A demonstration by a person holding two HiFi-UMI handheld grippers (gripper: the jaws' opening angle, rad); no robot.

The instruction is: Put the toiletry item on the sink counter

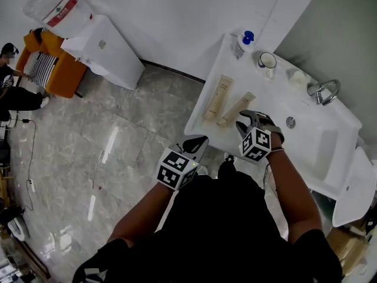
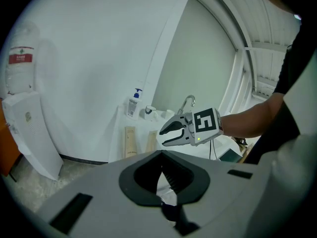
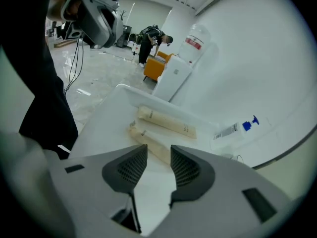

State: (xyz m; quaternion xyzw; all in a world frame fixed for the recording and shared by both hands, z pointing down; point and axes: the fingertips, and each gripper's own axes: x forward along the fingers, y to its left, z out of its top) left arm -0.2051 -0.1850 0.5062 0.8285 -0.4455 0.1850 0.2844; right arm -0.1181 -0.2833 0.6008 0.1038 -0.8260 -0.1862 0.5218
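Note:
Two cream toiletry tubes lie side by side on the white sink counter (image 1: 206,124): one tube (image 1: 217,97) to the left, the other tube (image 1: 235,109) nearer my right gripper (image 1: 250,121). That gripper hangs just above the counter, open, with nothing between its pads. In the right gripper view the nearer tube (image 3: 148,140) lies just beyond the fingertips and the farther tube (image 3: 166,121) behind it. My left gripper (image 1: 197,143) sits off the counter's front edge, shut and empty. From the left gripper view I see both tubes (image 2: 130,142) and the right gripper (image 2: 171,130).
A blue-capped pump bottle (image 1: 245,42), a cup (image 1: 267,61) and a faucet (image 1: 323,91) stand along the back of the counter, with the basin (image 1: 318,140) to the right. A water dispenser (image 1: 100,46), an orange chair (image 1: 50,63) and a person (image 1: 12,81) are across the floor.

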